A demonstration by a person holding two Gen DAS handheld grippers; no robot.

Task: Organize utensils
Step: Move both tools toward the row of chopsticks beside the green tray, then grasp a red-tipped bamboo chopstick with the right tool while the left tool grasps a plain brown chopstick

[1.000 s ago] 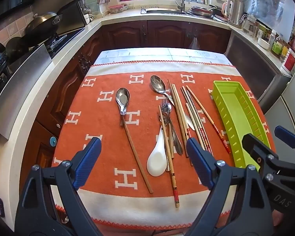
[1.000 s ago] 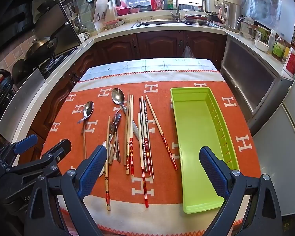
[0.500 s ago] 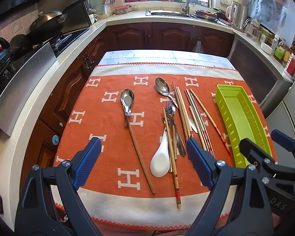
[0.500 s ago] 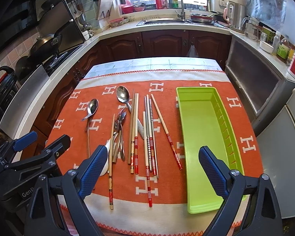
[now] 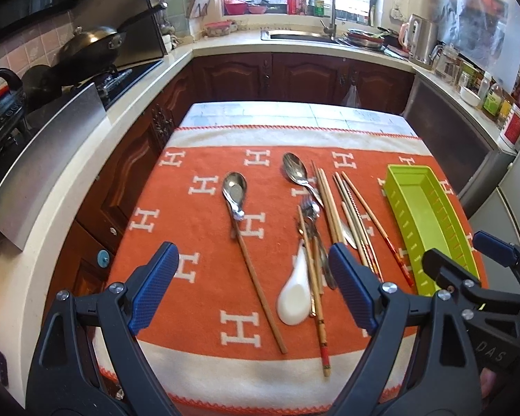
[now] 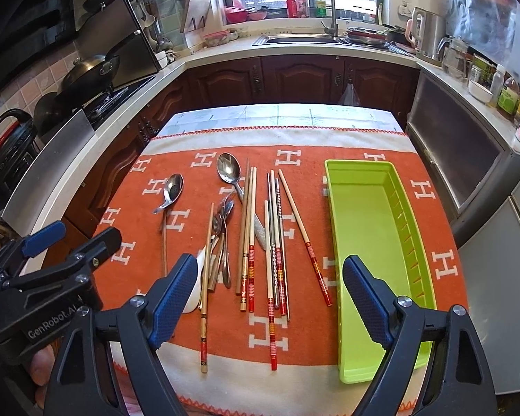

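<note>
Utensils lie loose on an orange cloth: a wooden-handled metal spoon, a white ceramic spoon, a large metal spoon, a fork with small spoons, and several chopsticks. An empty lime-green tray lies at the right; it also shows in the left wrist view. My left gripper is open and empty above the near edge, over the spoons. My right gripper is open and empty, above the chopsticks' near ends.
The cloth covers a small table inside a U-shaped kitchen. Counters with a stove and wok run on the left, a sink at the back, and jars and a kettle on the right.
Both grippers have drawn back and tilted up a little, so the table sits lower in both views. Both stay open. No utensil has moved.
</note>
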